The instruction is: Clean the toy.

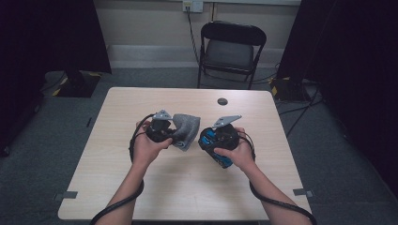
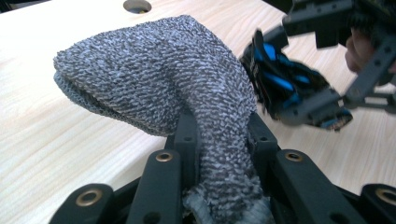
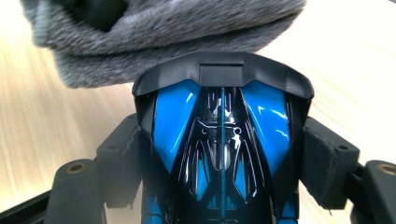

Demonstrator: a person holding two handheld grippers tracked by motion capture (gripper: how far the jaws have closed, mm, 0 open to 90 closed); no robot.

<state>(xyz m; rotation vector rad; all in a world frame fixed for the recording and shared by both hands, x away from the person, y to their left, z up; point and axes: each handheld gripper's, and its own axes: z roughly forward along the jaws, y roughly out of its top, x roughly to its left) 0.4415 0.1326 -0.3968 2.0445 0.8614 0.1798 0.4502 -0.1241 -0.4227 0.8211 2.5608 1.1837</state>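
Grey knit pouch (image 2: 154, 79) is pinched at its bunched end by the left gripper (image 1: 162, 129), mouth facing right toward the blue-black toy car (image 3: 222, 149). Right gripper (image 1: 220, 136) clamps the car's sides (nose just at the opening), both above mid-table (image 1: 187, 187), likely for insertion.

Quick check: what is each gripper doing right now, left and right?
Left gripper: shut on the grey knitted sock.
Right gripper: shut on the blue and black toy car.
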